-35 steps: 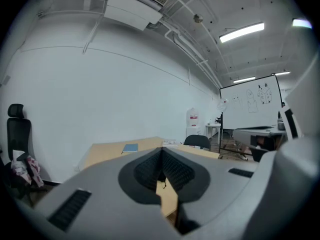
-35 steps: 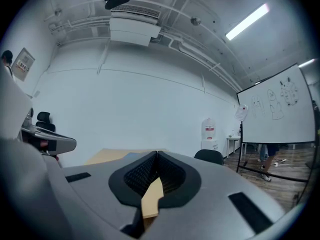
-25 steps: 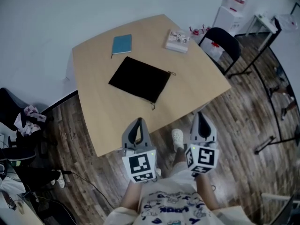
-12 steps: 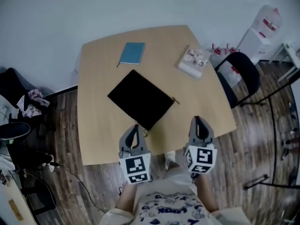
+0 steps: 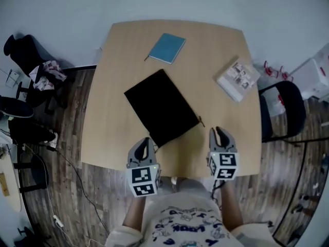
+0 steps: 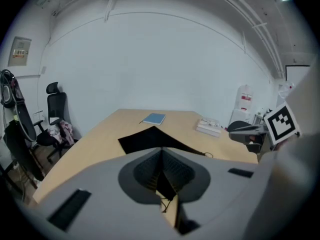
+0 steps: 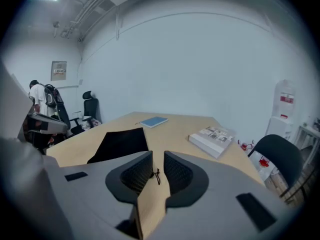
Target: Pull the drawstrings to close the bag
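A: Your left gripper [image 5: 145,140] is closed and empty over the table's [image 5: 118,86] near edge. The bag's [image 5: 162,107] near corner lies just ahead of it.

B: Your right gripper [image 5: 221,131] has just been opening, to a narrow gap with nothing between. The drawstring [image 5: 201,121] lies ahead of it, apart.

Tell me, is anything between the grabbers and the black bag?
No, nothing visible: only bare table separates the bag from the left gripper and right gripper. The right gripper's jaws have just been opening, with nothing between them.
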Tool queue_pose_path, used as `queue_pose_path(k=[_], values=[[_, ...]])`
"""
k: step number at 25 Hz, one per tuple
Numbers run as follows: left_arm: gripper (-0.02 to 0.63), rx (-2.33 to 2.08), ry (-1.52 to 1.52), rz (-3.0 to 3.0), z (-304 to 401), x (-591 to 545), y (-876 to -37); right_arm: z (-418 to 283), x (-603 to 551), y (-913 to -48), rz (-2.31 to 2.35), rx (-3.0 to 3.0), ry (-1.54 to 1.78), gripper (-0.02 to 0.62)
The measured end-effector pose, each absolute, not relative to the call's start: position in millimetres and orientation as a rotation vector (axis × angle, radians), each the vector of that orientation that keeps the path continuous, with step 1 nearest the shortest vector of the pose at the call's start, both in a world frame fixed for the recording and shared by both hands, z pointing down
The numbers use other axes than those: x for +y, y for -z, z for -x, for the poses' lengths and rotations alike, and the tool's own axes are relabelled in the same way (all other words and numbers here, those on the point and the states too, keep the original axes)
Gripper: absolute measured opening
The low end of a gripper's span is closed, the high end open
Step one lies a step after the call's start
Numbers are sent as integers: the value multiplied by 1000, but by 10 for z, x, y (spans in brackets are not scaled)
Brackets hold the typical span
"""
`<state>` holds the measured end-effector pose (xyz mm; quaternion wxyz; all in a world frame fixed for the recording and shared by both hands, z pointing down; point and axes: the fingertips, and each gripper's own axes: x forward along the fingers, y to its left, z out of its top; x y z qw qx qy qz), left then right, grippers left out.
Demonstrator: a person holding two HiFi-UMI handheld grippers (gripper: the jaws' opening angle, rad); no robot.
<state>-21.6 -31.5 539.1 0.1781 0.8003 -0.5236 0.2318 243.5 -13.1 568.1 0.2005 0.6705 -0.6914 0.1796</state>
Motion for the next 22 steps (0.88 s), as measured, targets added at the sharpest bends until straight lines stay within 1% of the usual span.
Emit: queue_pose_path(k=[1,2,6,9,14,17,19,22], values=[[0,-1491,-679,-2237,231,-313,-5468,-2435,-183,-5786,-1830,-1943,-520,67],[0,-1498,-701,-2208,250,-299,-5550,-2429,-224,-5879,-1788,-1948,-531,80],[0,-1449,-767,-2075,347,-157,-5908,-2362,-316,-6164,-1649,-1931,-548,83],[12,-1373,-800,-2041,347,-56,-6136,-2346,-398,-6359,-1579,-1924,-565,89],[127,-1238,-827,-2031,258,74,-6431,-2254,-499,-6549,-1464,-1937,-564,97],[177,-1148,-886,-2013,187,150,-6572,-2235,-528,-6625,-1406,-1932,-576,111],[196,-1116,-909,-2012,162,162,-6649,-2252,-567,-6659,-1390,-1916,-569,115],[199,-1089,-942,-2000,145,179,-6753,-2277,-616,-6733,-1369,-1899,-570,115]])
